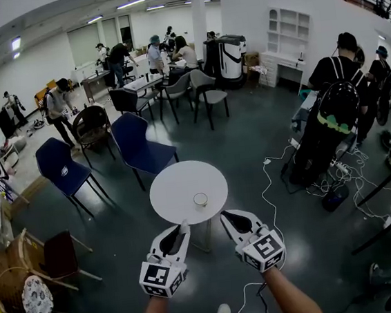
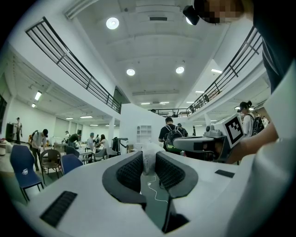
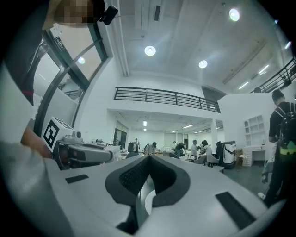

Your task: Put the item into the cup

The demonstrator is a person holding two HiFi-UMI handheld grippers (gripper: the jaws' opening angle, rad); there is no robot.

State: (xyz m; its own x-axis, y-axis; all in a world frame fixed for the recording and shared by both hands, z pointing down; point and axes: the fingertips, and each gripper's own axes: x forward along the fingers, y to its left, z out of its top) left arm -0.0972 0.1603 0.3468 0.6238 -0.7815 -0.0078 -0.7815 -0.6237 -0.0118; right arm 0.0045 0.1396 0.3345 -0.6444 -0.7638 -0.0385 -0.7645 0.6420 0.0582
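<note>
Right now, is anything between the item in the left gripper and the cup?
Nothing visible. The left gripper holds the item near the table rim; only bare tabletop lies between it and the cup.

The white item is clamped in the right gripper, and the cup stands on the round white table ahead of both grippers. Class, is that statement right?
No: the white item is clamped in the left gripper, not the right gripper, whose jaws are together on nothing. The left gripper view shows it. The cup does stand on the round white table ahead of both grippers.

bare tabletop point(image 1: 173, 189) around cup point(image 1: 200, 200), chairs point(image 1: 141, 145) behind
</note>
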